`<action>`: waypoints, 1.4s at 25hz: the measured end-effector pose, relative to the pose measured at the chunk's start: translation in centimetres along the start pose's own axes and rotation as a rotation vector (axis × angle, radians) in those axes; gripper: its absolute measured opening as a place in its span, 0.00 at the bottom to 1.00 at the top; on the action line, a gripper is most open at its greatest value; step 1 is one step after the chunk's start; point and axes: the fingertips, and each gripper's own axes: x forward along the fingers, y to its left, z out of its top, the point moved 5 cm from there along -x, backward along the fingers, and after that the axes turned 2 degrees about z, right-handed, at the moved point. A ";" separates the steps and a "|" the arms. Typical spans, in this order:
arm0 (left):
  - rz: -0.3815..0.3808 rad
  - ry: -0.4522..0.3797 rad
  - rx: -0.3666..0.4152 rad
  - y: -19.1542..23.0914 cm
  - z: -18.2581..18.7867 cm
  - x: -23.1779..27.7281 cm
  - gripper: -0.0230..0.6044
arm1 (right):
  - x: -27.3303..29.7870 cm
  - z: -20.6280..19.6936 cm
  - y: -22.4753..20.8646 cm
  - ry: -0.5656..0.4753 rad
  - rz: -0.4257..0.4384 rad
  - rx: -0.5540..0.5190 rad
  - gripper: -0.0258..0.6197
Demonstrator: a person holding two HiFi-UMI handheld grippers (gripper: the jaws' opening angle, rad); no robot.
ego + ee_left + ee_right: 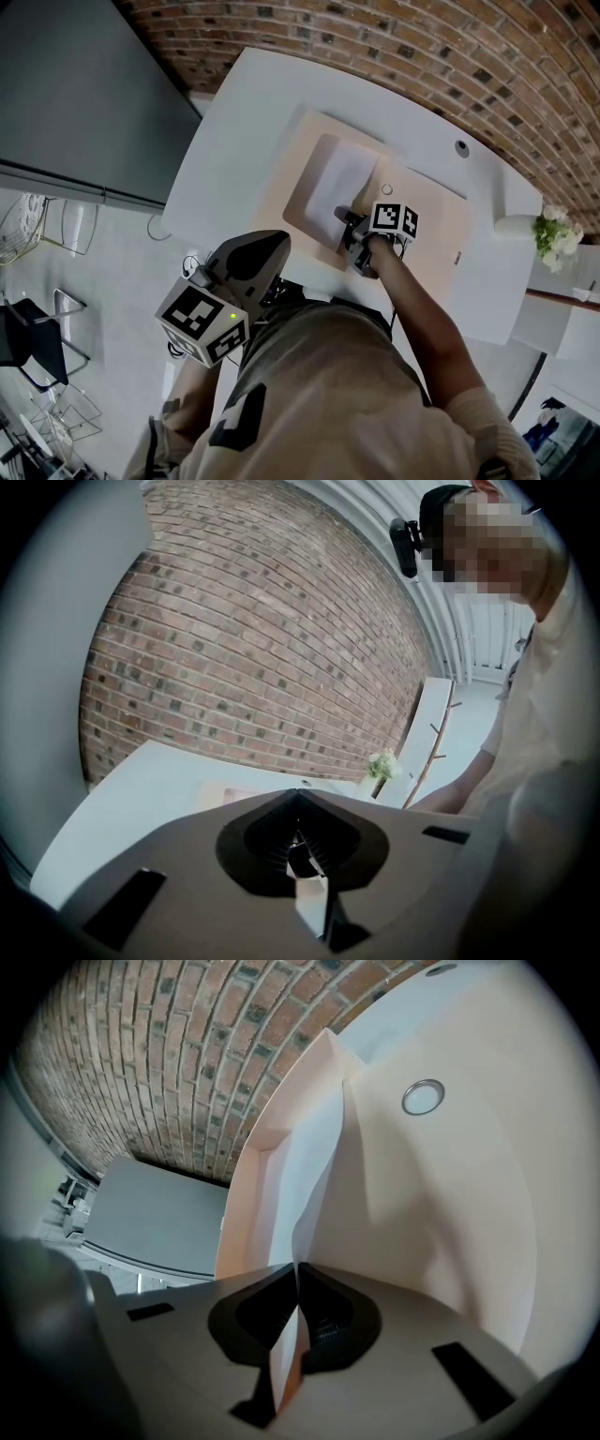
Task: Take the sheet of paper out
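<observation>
A beige folder (427,220) lies open on the white table (230,141), with a white sheet of paper (339,183) resting in its left half. My right gripper (345,217) reaches in from the near side and is shut on the sheet's near edge. In the right gripper view the sheet (314,1171) rises in a crease out of the closed jaws of the right gripper (297,1271), against the folder's flap (450,1204) with its round snap button (423,1097). My left gripper (278,242) hangs off the table's near edge by my body; in its own view the left gripper (298,794) has its tips together and holds nothing.
A small vase of pale flowers (555,234) stands at the table's right end. A round grommet (461,148) sits near the far edge. A brick wall (422,47) runs behind the table. A grey cabinet (75,103) stands to the left, with wire chairs (37,347) on the floor.
</observation>
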 end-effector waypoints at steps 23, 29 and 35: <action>-0.028 -0.018 -0.001 -0.3 0.0 -0.3 0.06 | -1.4 -0.4 0.0 -0.019 -0.042 -0.032 0.08; -0.066 -0.017 0.010 -0.4 -0.1 -0.3 0.06 | -2.6 -0.7 -0.2 -0.061 -0.044 -0.011 0.08; -0.097 -0.022 0.021 -0.1 0.0 -0.6 0.06 | -3.3 -1.3 -0.9 -0.126 -0.054 0.024 0.08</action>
